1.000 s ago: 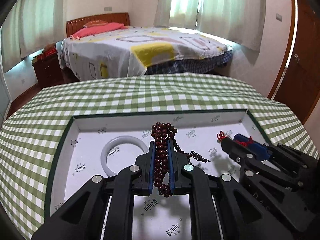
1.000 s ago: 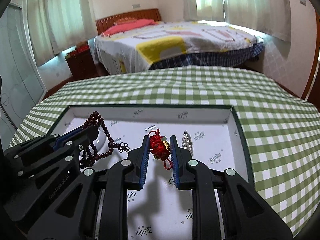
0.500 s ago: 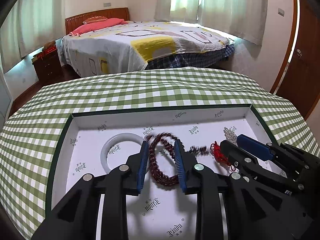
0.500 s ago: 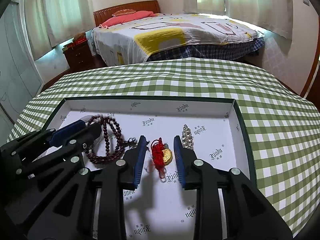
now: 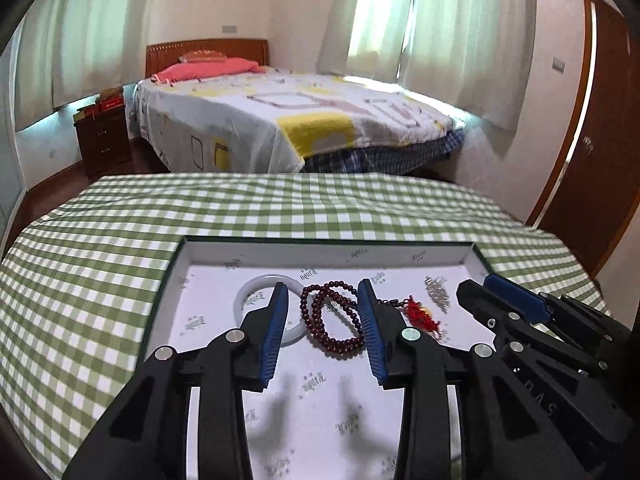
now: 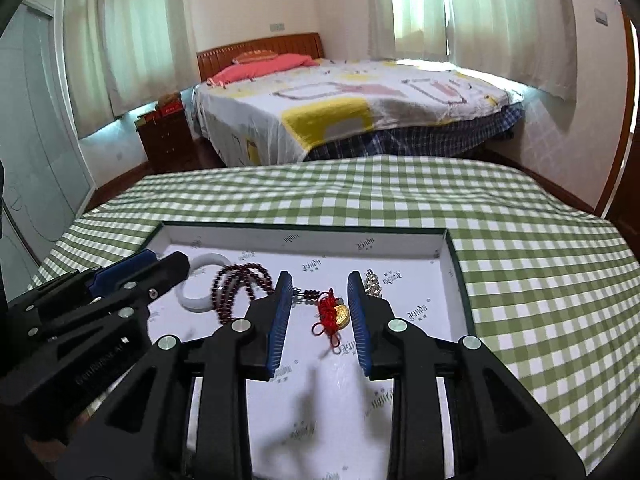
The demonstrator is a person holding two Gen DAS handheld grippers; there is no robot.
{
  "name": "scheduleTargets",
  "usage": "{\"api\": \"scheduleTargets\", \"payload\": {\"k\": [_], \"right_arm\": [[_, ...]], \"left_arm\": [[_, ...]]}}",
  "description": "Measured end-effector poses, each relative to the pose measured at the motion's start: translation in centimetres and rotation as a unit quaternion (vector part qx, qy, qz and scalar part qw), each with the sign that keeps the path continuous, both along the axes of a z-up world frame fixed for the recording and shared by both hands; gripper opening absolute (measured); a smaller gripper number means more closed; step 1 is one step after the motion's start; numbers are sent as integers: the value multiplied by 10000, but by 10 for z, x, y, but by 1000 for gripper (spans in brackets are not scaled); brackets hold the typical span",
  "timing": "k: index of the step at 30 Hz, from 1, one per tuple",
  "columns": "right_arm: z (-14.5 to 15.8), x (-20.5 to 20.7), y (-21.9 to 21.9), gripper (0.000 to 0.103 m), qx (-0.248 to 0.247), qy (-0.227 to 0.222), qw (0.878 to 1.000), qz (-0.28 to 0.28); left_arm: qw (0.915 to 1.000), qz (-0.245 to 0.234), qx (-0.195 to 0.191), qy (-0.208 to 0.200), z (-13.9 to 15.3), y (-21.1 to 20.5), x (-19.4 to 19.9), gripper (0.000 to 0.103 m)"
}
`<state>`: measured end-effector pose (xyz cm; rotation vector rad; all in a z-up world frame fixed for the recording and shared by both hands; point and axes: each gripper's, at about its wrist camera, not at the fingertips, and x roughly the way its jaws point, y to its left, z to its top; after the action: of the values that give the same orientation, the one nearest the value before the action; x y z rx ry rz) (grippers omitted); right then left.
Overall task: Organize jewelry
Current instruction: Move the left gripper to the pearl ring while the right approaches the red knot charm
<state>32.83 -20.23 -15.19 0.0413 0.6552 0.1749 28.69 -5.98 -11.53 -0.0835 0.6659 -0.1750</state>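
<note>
Both tongs hang empty above a shallow white tray (image 5: 476, 264), pointing down and forward at it. In the left wrist view the left tongs (image 5: 322, 294) have their blue-padded jaws parted and widening, with nothing pressed between them; a loop of dark red beads (image 5: 332, 322) lies flat on the tray floor in the gap, free of both pads. In the right wrist view the right tongs (image 6: 318, 284) stand moderately open, and a red knotted charm with a gold piece (image 6: 334, 312) lies loose below them. A thin beaded strand seems to join the charm to the bead loop, so they may be one item. Left of the beads rests a white bangle (image 5: 256, 300), its near edge hidden by the left jaw. Right of the charm sits a small silvery cluster (image 6: 372, 282), close to the right jaw. The tray sits on a table with a green checked cloth (image 5: 100, 280), with a bed beyond. All the jewelry seen is already in the tray. One risk is a jaw tip catching the strand or the red cord, dragging both pieces out of place or over the low rim. Another is the two tongs, side by side, knocking together, or the right jaw scattering the cluster.
</note>
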Motion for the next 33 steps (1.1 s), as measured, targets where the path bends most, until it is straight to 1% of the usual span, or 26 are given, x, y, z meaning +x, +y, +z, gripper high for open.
{"api": "scheduleTargets", "payload": {"k": [3, 6, 10, 12, 17, 21, 27, 33], "right_arm": [[9, -19, -1, 29, 23, -116, 9999, -5], [14, -41, -3, 29, 22, -189, 9998, -40], [13, -67, -7, 29, -23, -226, 9997, -114], [11, -79, -10, 29, 16, -208, 9997, -157], [-4, -110, -13, 29, -5, -130, 9997, -201], [-20, -132, -12, 28, -29, 15, 9999, -170], [-44, -156, -10, 28, -56, 265, 9996, -88], [-60, -166, -10, 28, -86, 344, 9994, -20]], "left_arm": [[9998, 40, -49, -162, 9, 7, -19, 36], [9997, 85, -147, -188, 14, 16, -36, 36], [9994, 148, -221, -208, 16, 27, -56, 36], [9993, 176, -188, -259, 15, 30, -66, 36], [9993, 201, -38, -322, 8, 37, -93, 36], [9993, 257, -66, -248, -2, 44, -114, 36], [9994, 323, -44, -103, -18, 53, -139, 36], [9991, 413, 43, -9, -34, 58, -160, 36]]}}
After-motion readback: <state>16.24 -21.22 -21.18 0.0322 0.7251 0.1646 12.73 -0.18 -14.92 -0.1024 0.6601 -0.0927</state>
